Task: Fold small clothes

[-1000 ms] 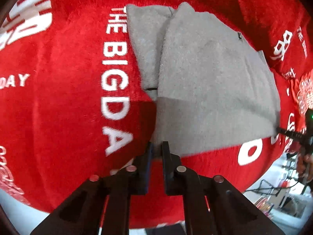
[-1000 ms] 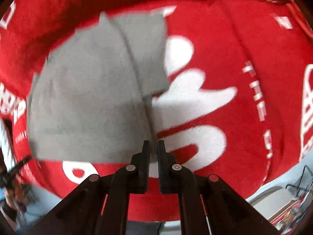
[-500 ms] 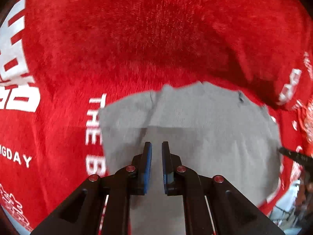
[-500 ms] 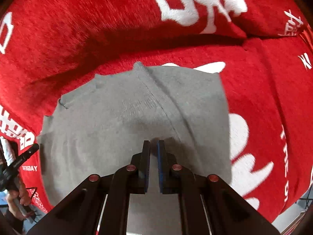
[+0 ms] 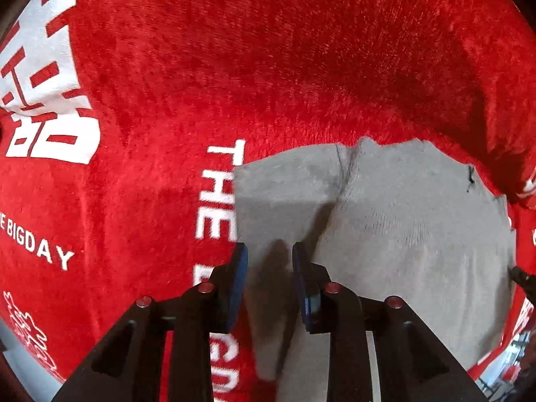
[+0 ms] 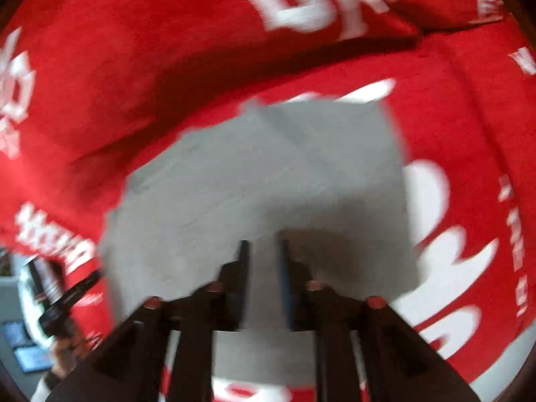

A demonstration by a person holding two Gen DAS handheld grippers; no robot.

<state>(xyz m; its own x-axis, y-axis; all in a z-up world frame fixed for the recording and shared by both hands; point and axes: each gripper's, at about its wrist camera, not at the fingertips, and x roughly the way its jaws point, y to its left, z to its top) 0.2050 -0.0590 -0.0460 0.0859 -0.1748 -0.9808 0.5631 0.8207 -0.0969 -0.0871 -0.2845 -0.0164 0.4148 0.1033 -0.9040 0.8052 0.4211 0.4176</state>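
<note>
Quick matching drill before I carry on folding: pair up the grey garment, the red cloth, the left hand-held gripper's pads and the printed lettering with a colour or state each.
Things:
1. grey garment
2. red cloth
3. pads of the left hand-held gripper
4. printed lettering

States:
A. white, partly covered by fabric
B. blue, standing apart
C. plush, spread under everything
D. lying folded, layers overlapping

Pairs: 1-D, 2-C, 3-B, 4-A
</note>
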